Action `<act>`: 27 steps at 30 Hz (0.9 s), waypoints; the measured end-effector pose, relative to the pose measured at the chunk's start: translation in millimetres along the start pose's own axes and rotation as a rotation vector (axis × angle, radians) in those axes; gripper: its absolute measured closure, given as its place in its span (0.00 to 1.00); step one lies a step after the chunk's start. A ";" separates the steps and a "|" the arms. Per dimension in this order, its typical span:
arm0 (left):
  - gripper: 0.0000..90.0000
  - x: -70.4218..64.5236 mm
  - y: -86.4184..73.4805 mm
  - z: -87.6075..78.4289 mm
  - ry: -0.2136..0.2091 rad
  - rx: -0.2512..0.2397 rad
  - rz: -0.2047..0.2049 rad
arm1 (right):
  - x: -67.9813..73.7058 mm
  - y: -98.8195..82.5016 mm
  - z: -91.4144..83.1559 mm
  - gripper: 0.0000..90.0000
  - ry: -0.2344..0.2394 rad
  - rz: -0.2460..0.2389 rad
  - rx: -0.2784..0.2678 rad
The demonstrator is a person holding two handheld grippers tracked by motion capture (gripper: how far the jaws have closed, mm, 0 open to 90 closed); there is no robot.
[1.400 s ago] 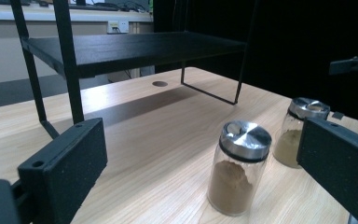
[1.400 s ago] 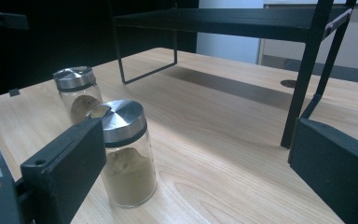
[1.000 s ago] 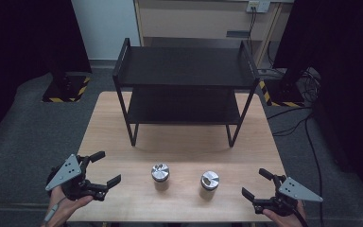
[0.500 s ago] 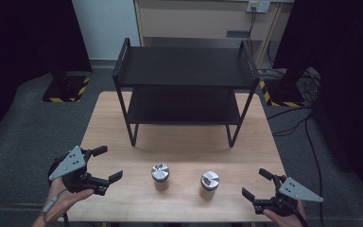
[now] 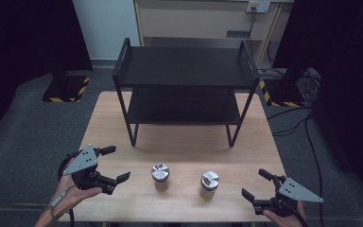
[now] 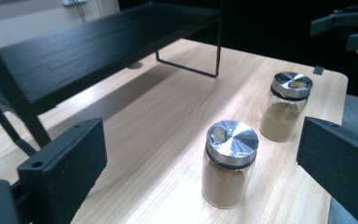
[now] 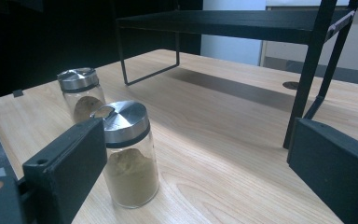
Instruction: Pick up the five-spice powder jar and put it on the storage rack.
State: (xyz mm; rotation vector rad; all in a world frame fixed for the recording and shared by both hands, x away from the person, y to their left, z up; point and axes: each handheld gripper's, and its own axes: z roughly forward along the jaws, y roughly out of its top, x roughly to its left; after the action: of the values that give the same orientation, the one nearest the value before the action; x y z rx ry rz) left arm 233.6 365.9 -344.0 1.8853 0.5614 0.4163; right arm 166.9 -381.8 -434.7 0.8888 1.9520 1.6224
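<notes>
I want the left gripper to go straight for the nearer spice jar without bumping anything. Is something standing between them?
Nothing visible does. The left gripper is open and faces the left jar across bare table. The other jar stands beyond it, and the black shelf sits farther back, off that path.

Two glass spice jars stand upright near the front edge of the wooden table, well apart from each other: the left jar and the right jar. Bare tabletop lies between them, on both outer sides, and between the jars and the black two-tier shelf at the rear. The shelf's legs and lower tier block the back half. The left gripper, jaws apart, faces the left jar with nothing between.
</notes>
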 end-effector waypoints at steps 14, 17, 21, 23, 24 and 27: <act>0.02 7.9 10.8 33.1 -0.072 0.077 0.018 | 0.4 0.0 -0.4 0.06 0.000 -0.001 -0.001; 0.02 8.9 9.1 41.1 -0.083 0.082 0.008 | 0.4 -0.1 -0.6 0.06 -0.001 -0.001 -0.002; 0.03 9.5 5.1 52.9 -0.103 0.091 0.002 | 0.4 -0.1 -0.7 0.06 -0.001 0.000 -0.002; 0.03 10.6 3.4 59.6 -0.114 0.100 -0.001 | 0.5 -0.2 -0.8 0.06 -0.001 0.000 -0.003; 0.03 11.4 3.1 61.8 -0.118 0.104 0.000 | 0.5 -0.2 -0.8 0.06 -0.001 0.000 -0.002; 0.07 12.7 1.1 70.1 -0.128 0.110 0.003 | 0.5 -0.3 -1.0 0.06 -0.001 0.000 -0.004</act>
State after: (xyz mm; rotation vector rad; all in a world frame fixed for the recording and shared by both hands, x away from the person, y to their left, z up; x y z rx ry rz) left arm 281.5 318.9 -368.2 2.0023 0.5049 0.2685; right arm 165.9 -382.2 -434.8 0.8882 1.9478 1.6246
